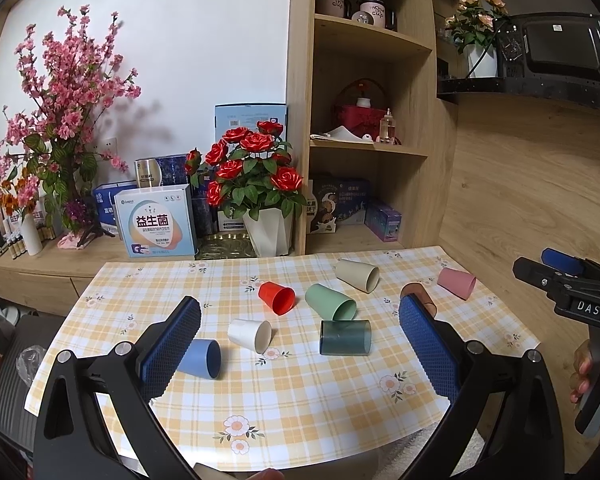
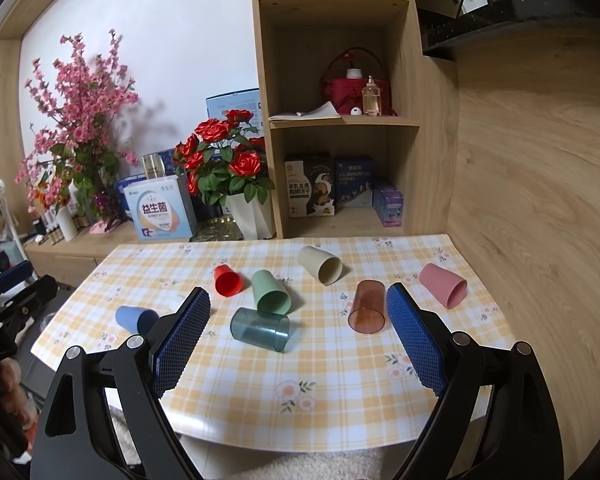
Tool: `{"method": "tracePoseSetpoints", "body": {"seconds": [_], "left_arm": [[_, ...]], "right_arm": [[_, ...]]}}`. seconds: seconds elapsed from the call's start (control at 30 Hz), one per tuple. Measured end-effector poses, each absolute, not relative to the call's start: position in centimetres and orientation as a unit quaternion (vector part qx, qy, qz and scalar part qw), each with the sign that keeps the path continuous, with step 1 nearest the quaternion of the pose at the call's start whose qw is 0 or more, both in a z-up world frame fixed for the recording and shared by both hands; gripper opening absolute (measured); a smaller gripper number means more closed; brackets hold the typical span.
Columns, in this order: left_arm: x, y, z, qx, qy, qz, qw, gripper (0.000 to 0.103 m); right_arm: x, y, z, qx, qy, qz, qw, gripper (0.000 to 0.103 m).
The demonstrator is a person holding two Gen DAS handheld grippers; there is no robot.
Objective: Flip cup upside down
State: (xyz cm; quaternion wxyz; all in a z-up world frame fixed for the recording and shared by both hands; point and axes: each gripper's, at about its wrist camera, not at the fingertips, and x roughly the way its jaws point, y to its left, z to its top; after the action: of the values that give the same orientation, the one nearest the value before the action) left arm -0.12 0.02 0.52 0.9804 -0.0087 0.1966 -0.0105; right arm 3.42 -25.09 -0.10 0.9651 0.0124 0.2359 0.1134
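Note:
Several plastic cups lie on their sides on the checked tablecloth [image 1: 300, 392]: blue [image 1: 202, 358], white [image 1: 249, 334], red [image 1: 277, 297], green [image 1: 330, 301], dark teal [image 1: 345, 337], beige [image 1: 357, 275], brown [image 1: 416, 294] and pink [image 1: 457, 282]. They also show in the right wrist view, among them the teal cup [image 2: 260, 328], brown cup [image 2: 367, 306] and pink cup [image 2: 444, 285]. My left gripper [image 1: 300, 312] is open and empty above the near table edge. My right gripper [image 2: 299, 300] is open and empty, and it shows at the right of the left wrist view [image 1: 556, 276].
A wooden shelf unit [image 1: 364, 120] stands behind the table. A pot of red roses [image 1: 256, 184], boxes [image 1: 156, 220] and a pink blossom plant [image 1: 60, 112] sit on the low cabinet behind. A wooden wall [image 2: 540, 200] bounds the right side.

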Motion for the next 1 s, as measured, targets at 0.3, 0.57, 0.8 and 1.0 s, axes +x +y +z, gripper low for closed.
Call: {"method": "tracePoseSetpoints", "body": {"seconds": [0.3,0.57,0.8,1.0], "left_arm": [[0.4,0.6,0.2,-0.027,0.214,-0.001,0.977,0.097],[2.2,3.9,-2.5,-0.068,0.247,0.028,0.966,0.097],[5.0,9.4,-7.1,-0.152,0.322,0.061,0.932,0.097],[6.8,13.8,-11.6,-0.226,0.379,0.097,0.892,0.097]], "right_arm": [[3.3,-25.0,-0.5,0.018,0.239,0.112,0.964,0.087],[4.8,-24.8,-2.0,0.016,0.25,0.108,0.962,0.087],[8.2,-25.3,-5.5,0.035,0.272,0.088,0.958,0.089],[11.5,-25.8,-8.8,0.049,0.3,0.076,0.95,0.089]]}}
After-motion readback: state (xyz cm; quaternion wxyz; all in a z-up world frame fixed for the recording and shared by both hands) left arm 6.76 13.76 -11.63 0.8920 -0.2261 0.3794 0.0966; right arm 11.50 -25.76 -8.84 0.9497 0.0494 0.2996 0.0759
